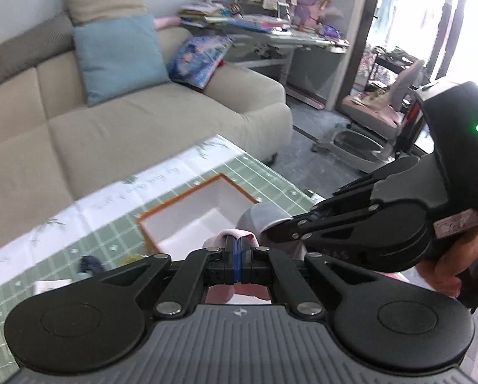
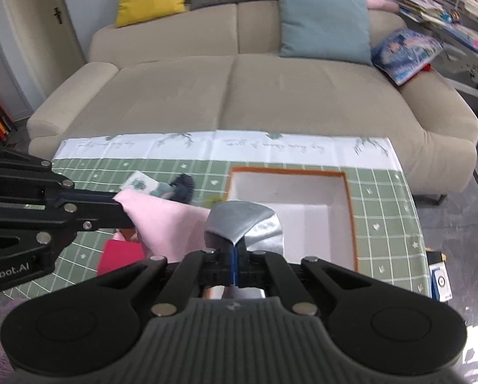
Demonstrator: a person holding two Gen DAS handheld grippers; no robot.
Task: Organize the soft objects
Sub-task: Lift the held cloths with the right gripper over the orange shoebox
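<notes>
Over the green checked table [image 2: 383,211], left to right: left gripper [image 2: 123,212] clamped on one pink cloth [image 2: 171,220], right gripper [image 2: 234,246] angled down, pinching one grey cloth [image 2: 239,220] (above the one white box [image 2: 303,192]).

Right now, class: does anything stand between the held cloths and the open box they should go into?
Nothing visible does. The pink cloth and grey cloth hang at the near rim of the white box, whose visible inside looks bare.

pink cloth [image 2: 168,220] matt, grey cloth [image 2: 239,220] glossy
</notes>
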